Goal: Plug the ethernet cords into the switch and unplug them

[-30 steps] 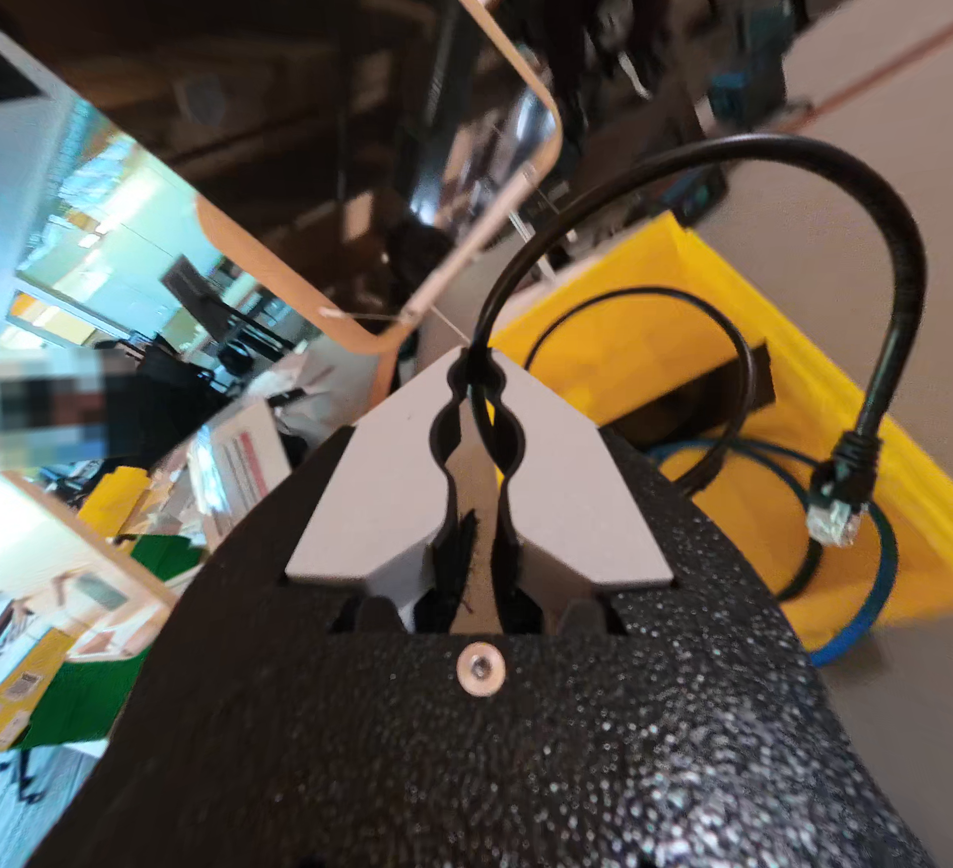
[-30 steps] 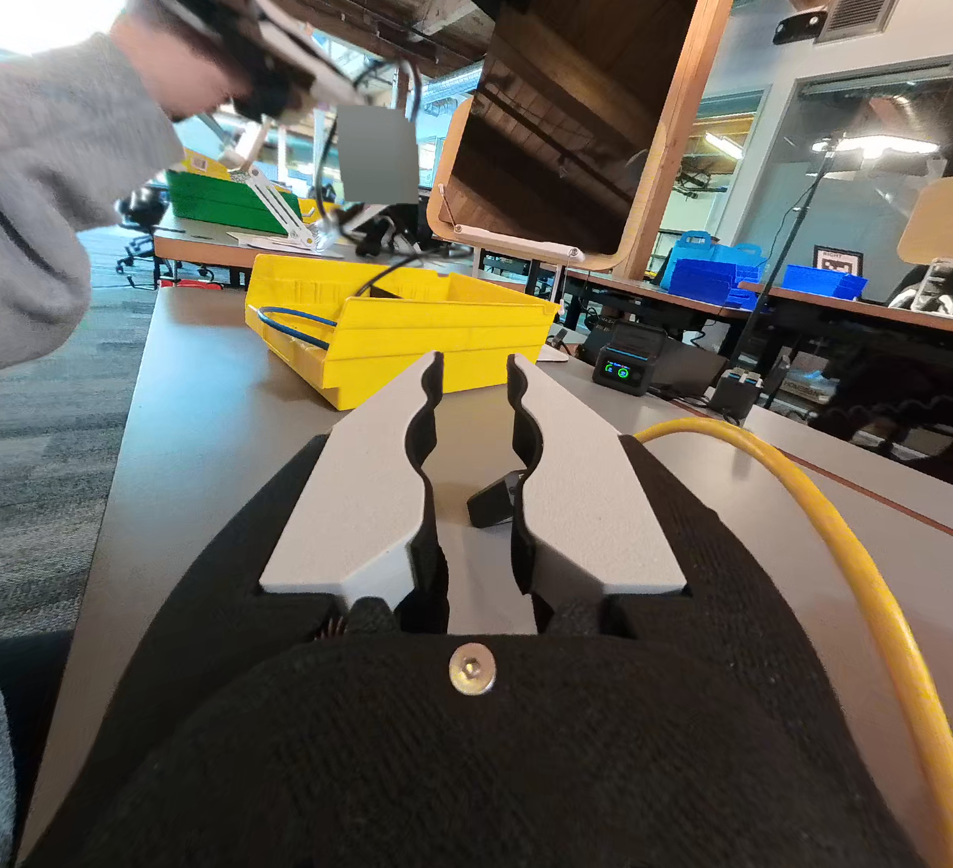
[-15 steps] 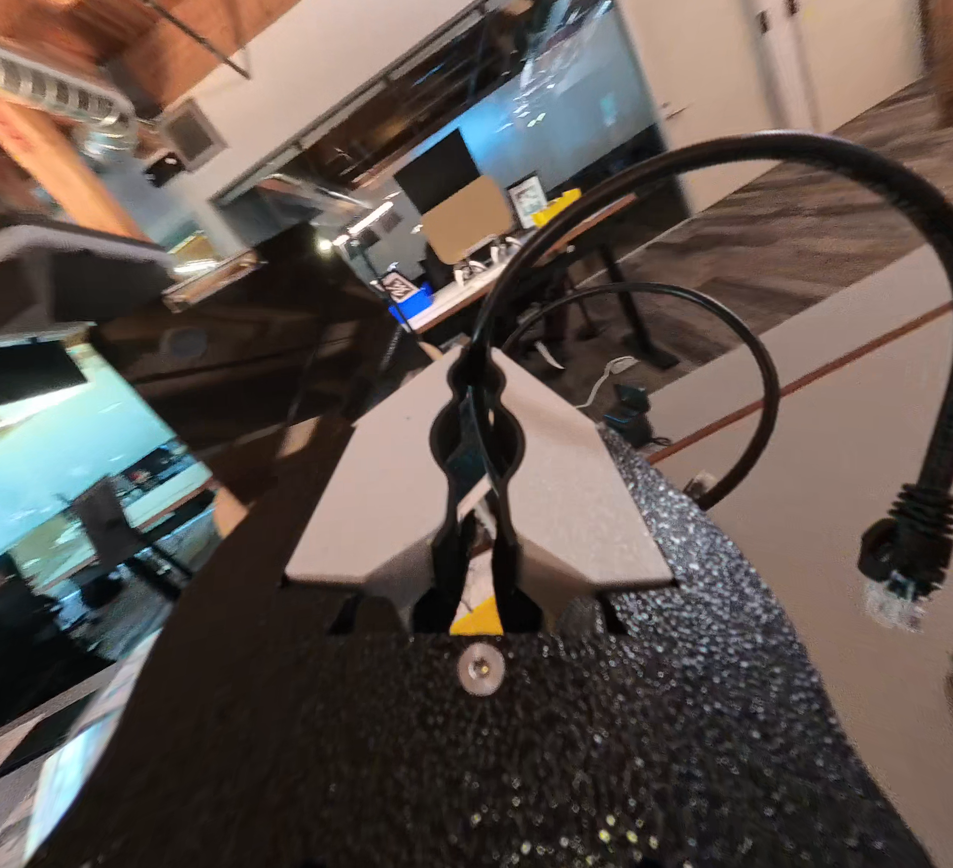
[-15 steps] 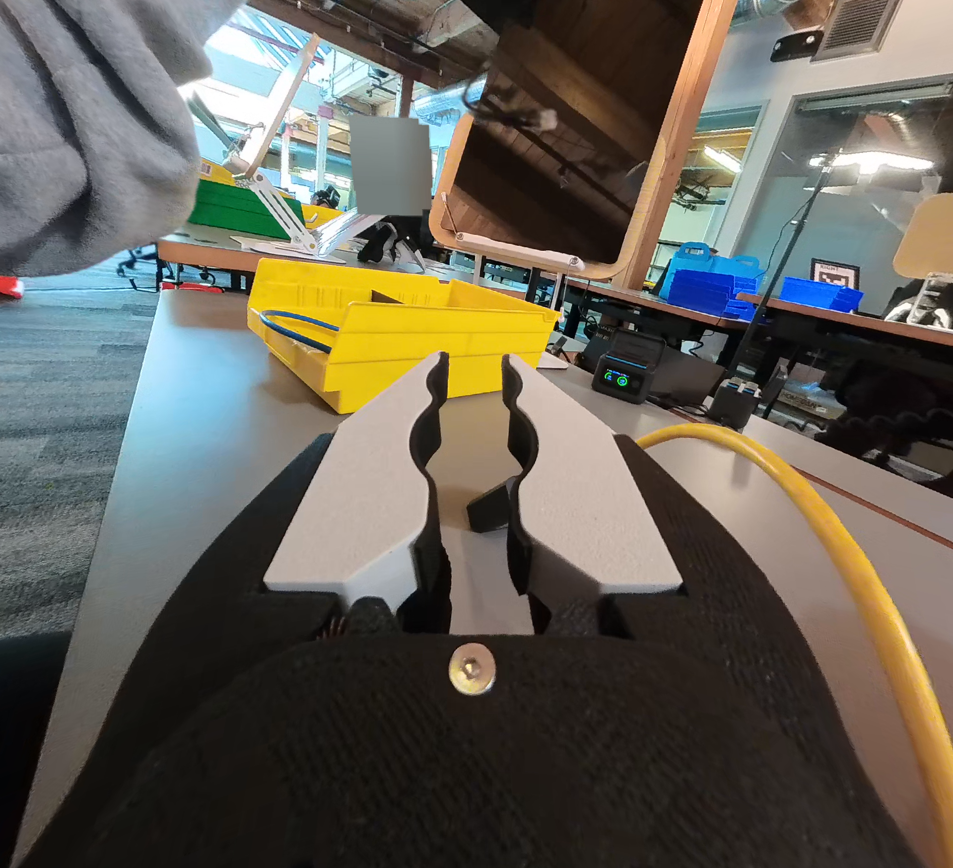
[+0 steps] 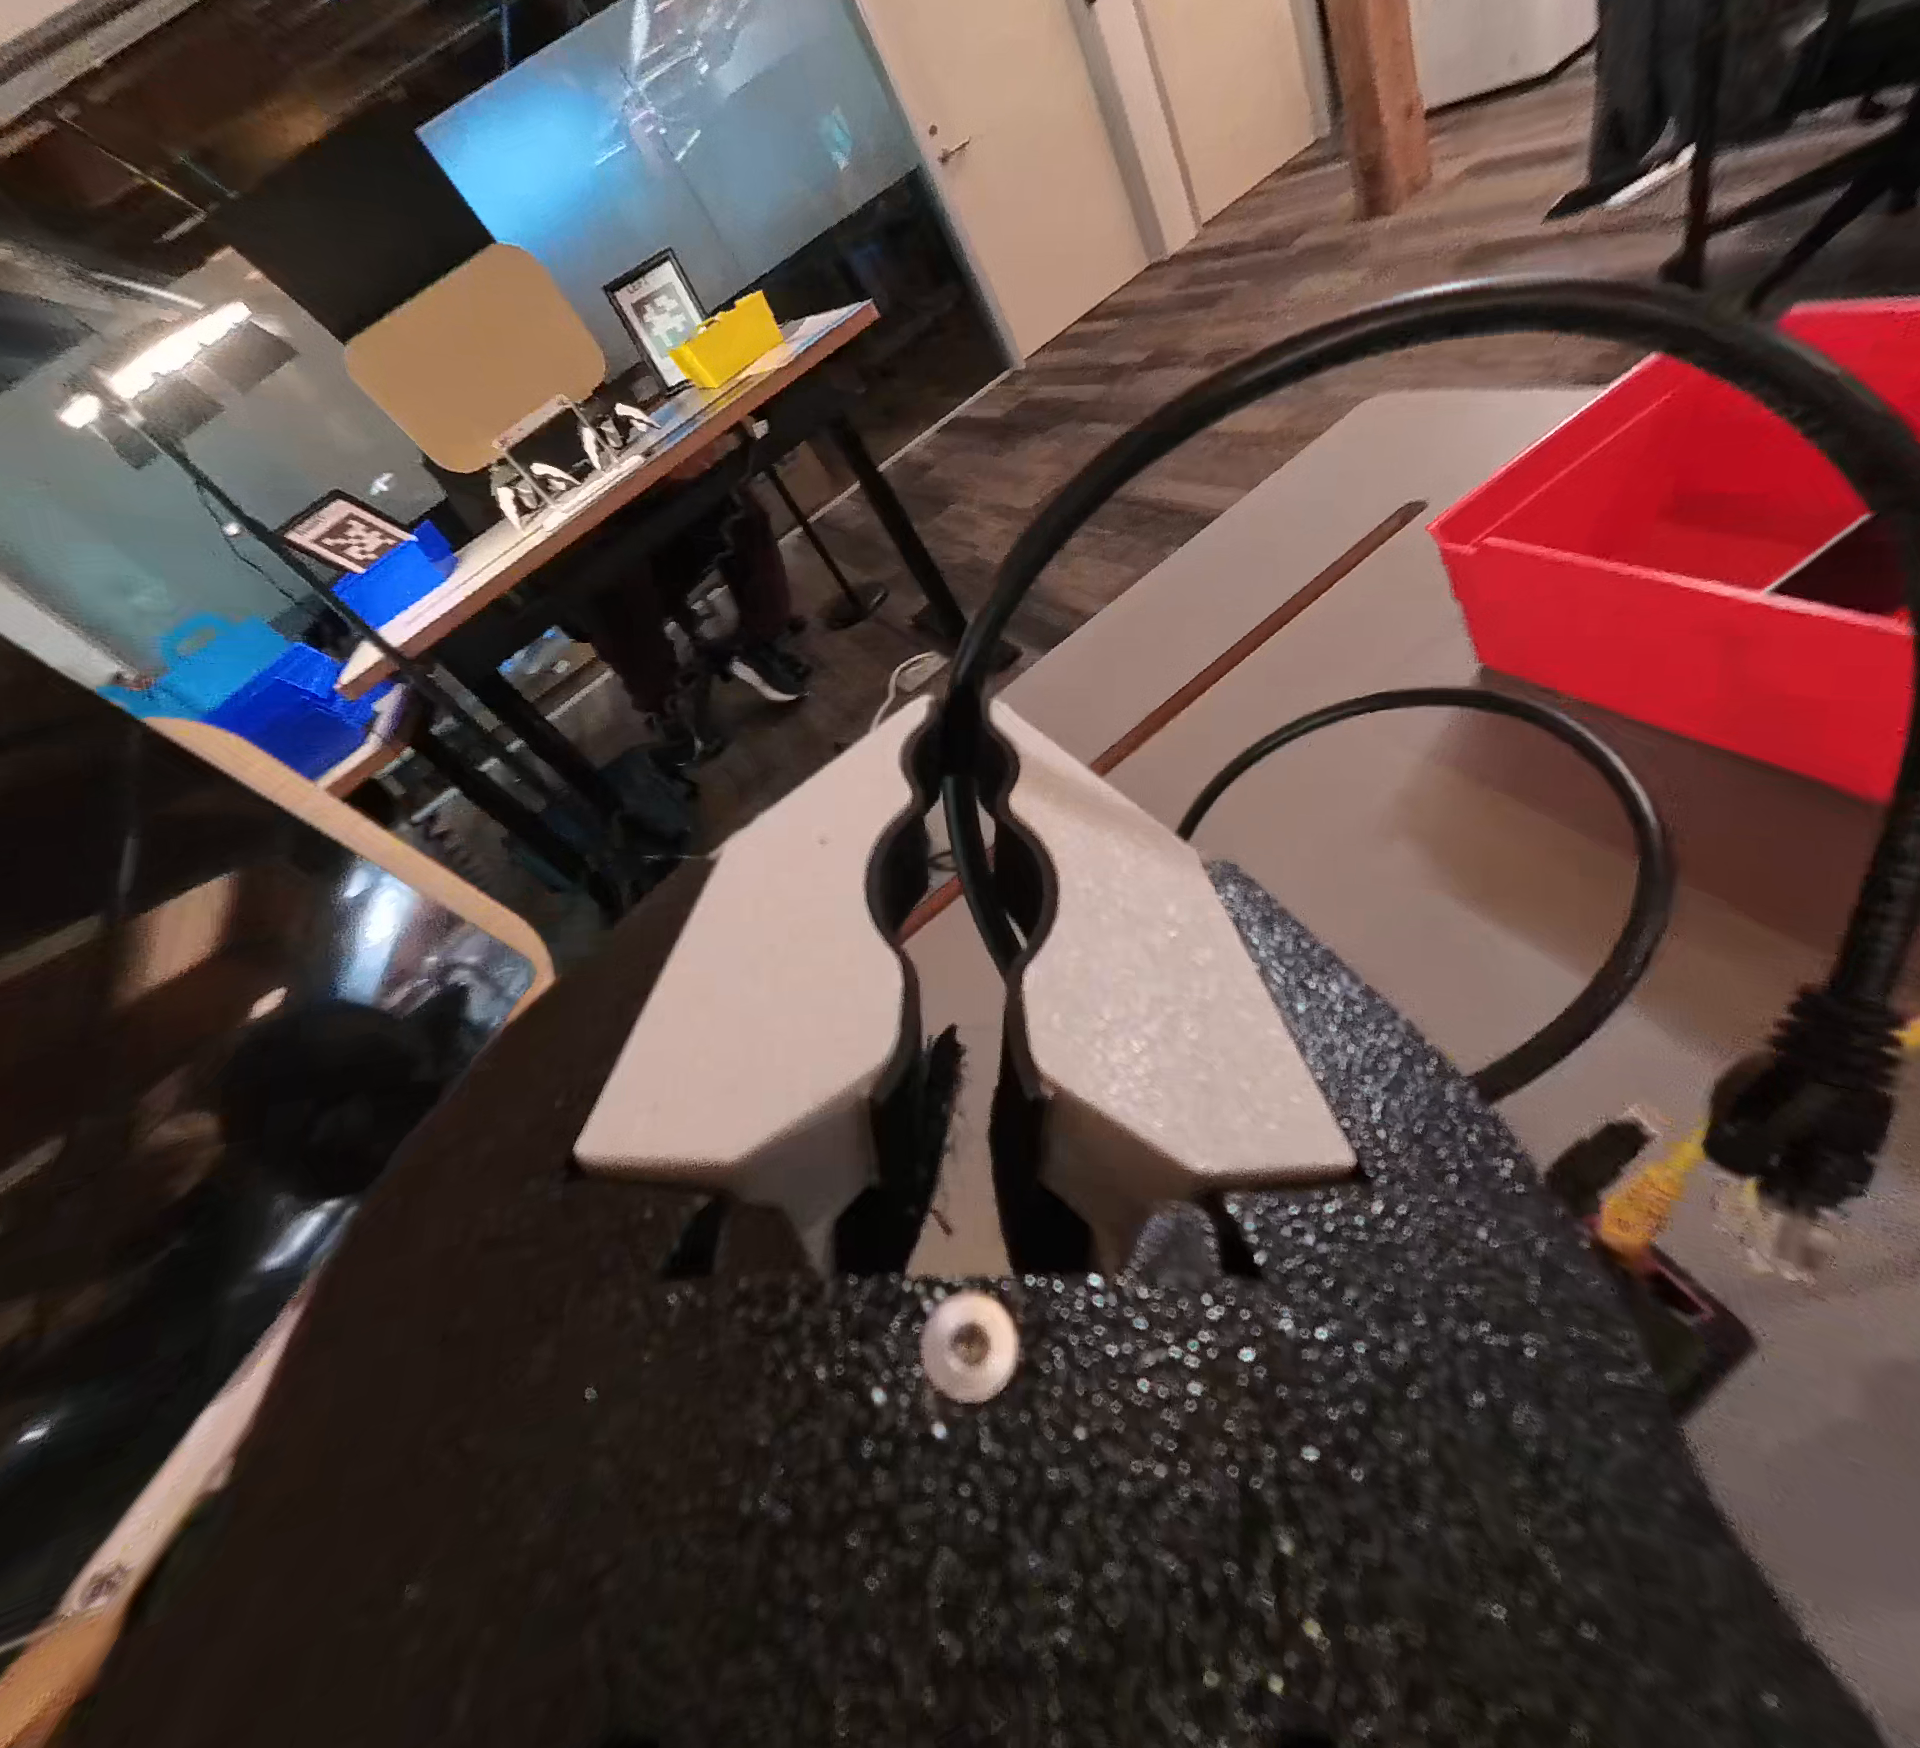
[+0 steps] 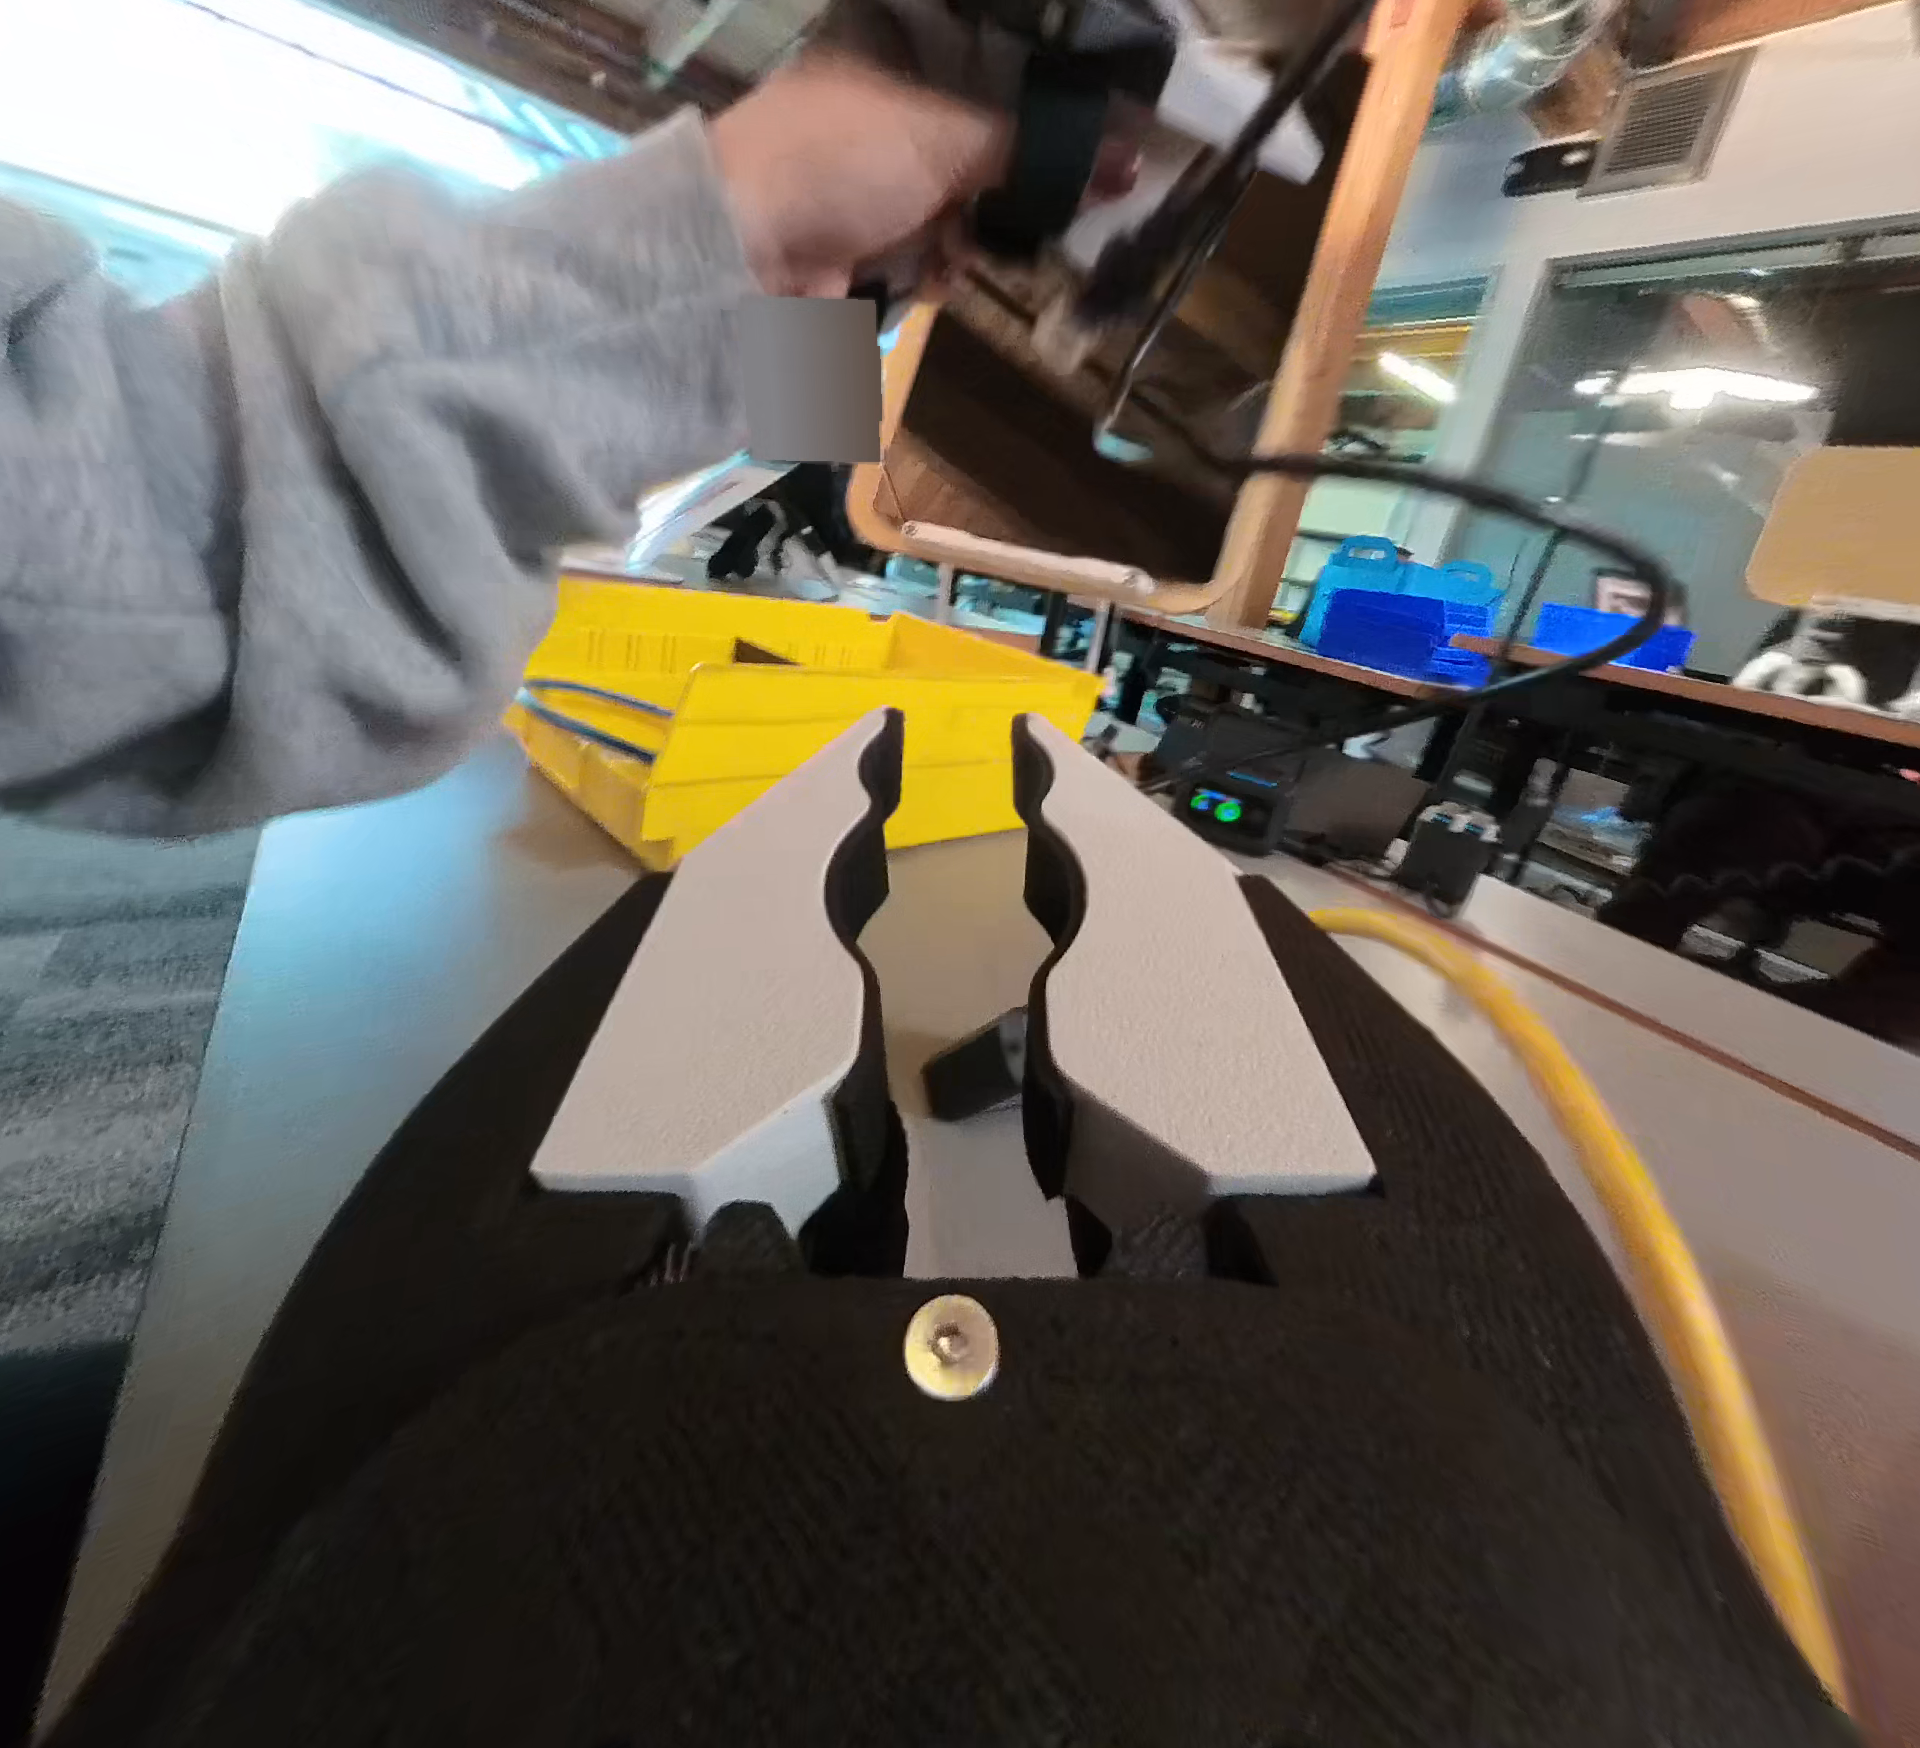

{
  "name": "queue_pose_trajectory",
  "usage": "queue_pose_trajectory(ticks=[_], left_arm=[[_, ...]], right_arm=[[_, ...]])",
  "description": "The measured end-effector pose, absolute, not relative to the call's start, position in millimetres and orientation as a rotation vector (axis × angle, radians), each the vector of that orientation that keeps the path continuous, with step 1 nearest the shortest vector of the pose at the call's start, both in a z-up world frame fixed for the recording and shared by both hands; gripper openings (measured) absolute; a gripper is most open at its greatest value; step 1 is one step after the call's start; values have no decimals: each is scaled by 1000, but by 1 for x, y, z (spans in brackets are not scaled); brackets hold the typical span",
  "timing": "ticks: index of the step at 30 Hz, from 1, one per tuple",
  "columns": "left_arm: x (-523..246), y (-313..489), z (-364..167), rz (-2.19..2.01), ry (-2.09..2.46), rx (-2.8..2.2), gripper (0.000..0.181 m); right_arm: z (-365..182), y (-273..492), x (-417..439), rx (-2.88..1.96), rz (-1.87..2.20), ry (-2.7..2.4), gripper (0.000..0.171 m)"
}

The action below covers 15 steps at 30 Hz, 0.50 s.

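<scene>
My left gripper (image 5: 961, 742) is shut on a black ethernet cord (image 5: 1299, 327). The cord arcs up and to the right, and its clear plug (image 5: 1766, 1220) hangs just above the table. Under the plug lies a black switch (image 5: 1704, 1324) with a yellow plug (image 5: 1647, 1189) in it. My right gripper (image 6: 956, 732) is open and empty, low over the table, with a black piece of the switch (image 6: 977, 1064) showing between its jaws. A yellow cord (image 6: 1621, 1179) runs along its right side. The left gripper (image 6: 1049, 36) shows high in the right wrist view, blurred, with the black cord's loop (image 6: 1558, 555) below it.
A yellow bin (image 6: 810, 722) holding a blue cord (image 6: 592, 711) stands on the grey table (image 6: 395, 919) ahead of the right gripper. A red bin (image 5: 1662, 638) stands at the right in the left wrist view. A person's grey sleeve (image 6: 364, 472) crosses the upper left. About 25 centimetres separates my left fingertips from my right.
My left gripper has swung away from the yellow bin, carrying the black cord, and its plug now hangs over the switch near the red bin. The right gripper has stayed in place.
</scene>
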<state>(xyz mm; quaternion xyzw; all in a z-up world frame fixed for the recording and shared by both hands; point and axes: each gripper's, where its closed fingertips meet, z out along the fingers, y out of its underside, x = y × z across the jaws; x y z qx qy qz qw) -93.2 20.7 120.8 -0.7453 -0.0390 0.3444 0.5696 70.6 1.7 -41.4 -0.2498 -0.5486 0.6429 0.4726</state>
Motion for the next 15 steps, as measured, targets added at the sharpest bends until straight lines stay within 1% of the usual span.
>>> queue_pose_trajectory(ticks=[3,5,6,10,15], left_arm=[[-94,38,109,908,-41,-1779,2],[-90,49,105,954,2,-1785,3],[-87,54,103,973,24,-1789,3],[-74,74,97,988,92,-1797,3],[-61,89,92,934,131,-1795,3]], right_arm=[[-13,30,68,-738,1532,-1202,22],[3,48,64,-846,1514,-1161,27],[8,55,61,-909,1517,-1164,29],[10,74,44,-1140,1581,-1222,43],[10,71,41,-1205,1835,-1259,35]])
